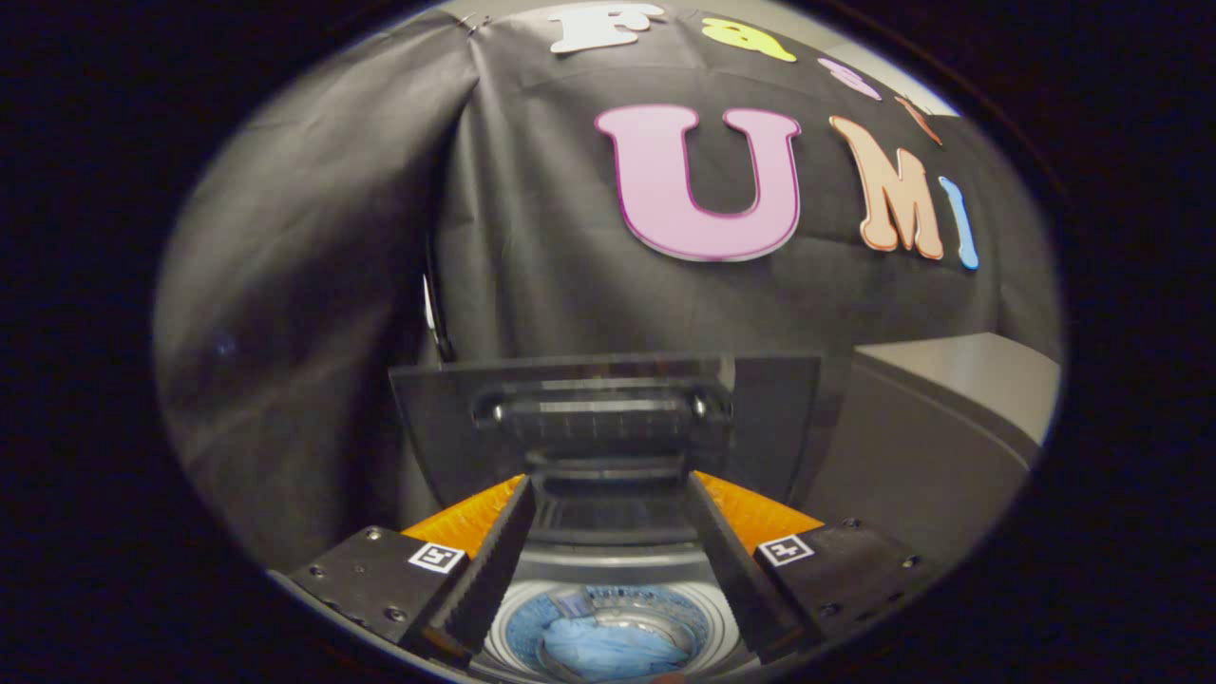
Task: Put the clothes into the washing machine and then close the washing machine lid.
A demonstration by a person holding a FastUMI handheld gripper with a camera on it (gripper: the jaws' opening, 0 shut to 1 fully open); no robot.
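While the blue clothes [608,651] lie down in the washing machine's drum [518,622], your gripper [608,494] stands wide apart with nothing held, its fingers flanking the raised lid's handle [598,418] just ahead.

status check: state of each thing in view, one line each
lid: raised, standing upright just ahead of the fingers, handle facing the camera
washing machine: open, drum exposed below the fingers
clothes: blue, lying inside the drum
tool: open, fingers spread, nothing pressed between them
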